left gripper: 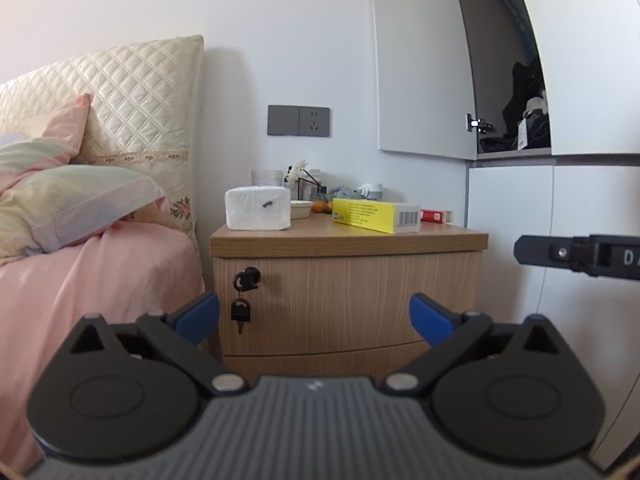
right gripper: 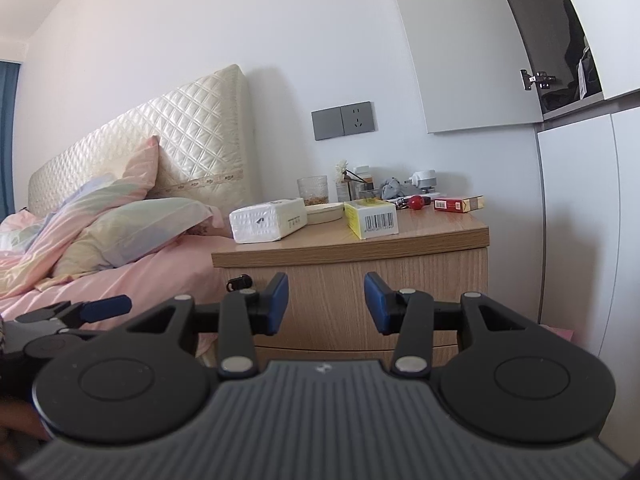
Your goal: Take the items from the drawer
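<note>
two open grippers (left gripper: pixel 314 318) (right gripper: pixel 326 304) facing shut drawer (left gripper: pixel 348 300)

Both wrist cams sit low, near, facing the nightstand (left gripper: pixel 348 280) front. Left looks square-on; right views from its right, angled leftward. Shared: nightstand, bed (right gripper: pixel 120 272), wall socket (left gripper: pixel 299 121).

yellow box (left gripper: pixel 375 214); pink bedsheet (left gripper: pixel 100 280); cream quilted headboard (left gripper: pixel 136 96)
</note>
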{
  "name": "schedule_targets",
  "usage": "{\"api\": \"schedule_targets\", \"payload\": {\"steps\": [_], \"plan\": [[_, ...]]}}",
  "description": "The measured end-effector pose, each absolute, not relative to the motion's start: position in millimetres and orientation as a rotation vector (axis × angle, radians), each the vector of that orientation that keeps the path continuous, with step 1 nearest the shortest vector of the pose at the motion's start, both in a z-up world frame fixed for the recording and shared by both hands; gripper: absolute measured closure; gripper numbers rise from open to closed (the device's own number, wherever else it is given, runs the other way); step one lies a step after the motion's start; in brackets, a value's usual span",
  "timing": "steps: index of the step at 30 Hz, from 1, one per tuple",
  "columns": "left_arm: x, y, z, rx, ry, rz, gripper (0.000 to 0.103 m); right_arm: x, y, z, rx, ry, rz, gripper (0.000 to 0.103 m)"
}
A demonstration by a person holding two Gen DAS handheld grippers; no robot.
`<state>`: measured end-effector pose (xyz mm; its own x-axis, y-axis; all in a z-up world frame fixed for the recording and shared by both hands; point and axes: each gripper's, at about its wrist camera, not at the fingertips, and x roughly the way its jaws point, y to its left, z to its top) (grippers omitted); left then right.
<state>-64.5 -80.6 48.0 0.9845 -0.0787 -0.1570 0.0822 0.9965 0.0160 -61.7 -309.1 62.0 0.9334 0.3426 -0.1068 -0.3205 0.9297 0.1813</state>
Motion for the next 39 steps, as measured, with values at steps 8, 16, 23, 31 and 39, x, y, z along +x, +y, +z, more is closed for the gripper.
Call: {"api": "schedule_targets", "payload": {"steps": [8,16,23,31,39], "plan": [[-72.7,-86.3,49.2,0.034,0.134,-0.066,0.001,-72.7,-318.4,65.0,0.154,0.12,0.321,0.056],[-75.2,-83.7,51.5,0.036,0.115,-0.042,0.001,-71.3,-318.6,64.9,0.16,0.125,0.324,0.03],[-75.0,-77.5,53.8,0.011,0.1,0.019,0.0,-70.5,-317.1,63.6,0.17,0.123,0.307,0.0],[-74.6,-80.1,52.1,0.023,0.103,0.013,0.0,-71.7,-316.2,64.3,0.162,0.116,0.318,0.0],[-73.7,-81.7,49.4,0.031,0.119,0.0,0.0,-71.4,-314.1,64.1,0.155,0.118,0.328,0.0]]}}
